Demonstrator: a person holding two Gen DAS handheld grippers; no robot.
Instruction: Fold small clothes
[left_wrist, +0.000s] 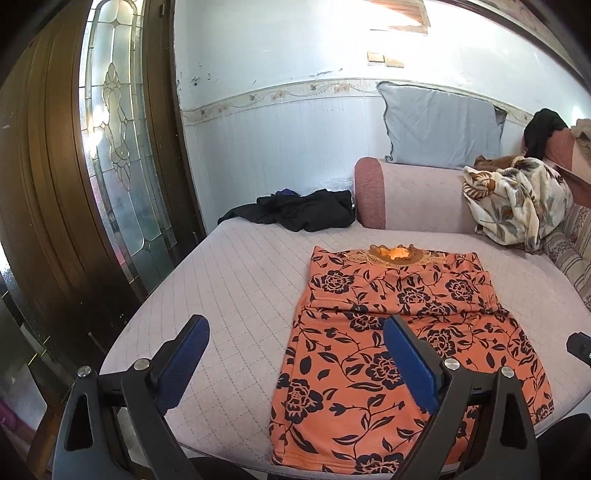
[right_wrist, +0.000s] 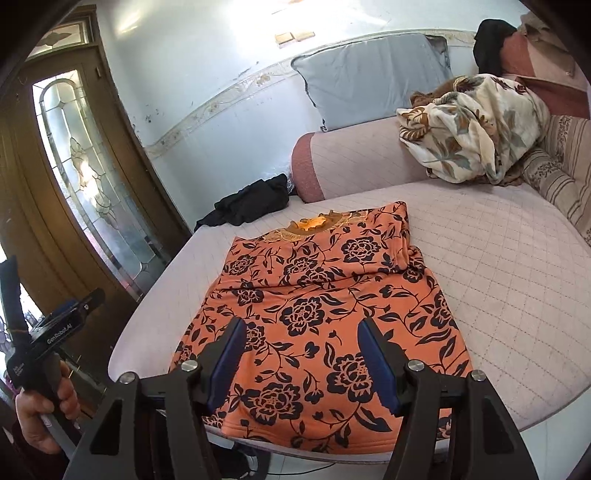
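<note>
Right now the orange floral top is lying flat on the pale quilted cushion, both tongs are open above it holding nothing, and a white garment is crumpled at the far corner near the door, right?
Not quite: the crumpled garment near the door is black, not white, as the left wrist view shows. The rest holds: the orange floral top lies flat on the quilted cushion, and the left tongs and right tongs are open, holding nothing.

Orange floral top (left_wrist: 391, 354) lying flat on the quilted sofa seat (left_wrist: 236, 280)

Dark rose print, lace-trimmed neckline toward the seat's back edge, hem overhanging the front edge; both sleeves seem folded inward across the chest, forming a narrow panel.
</note>
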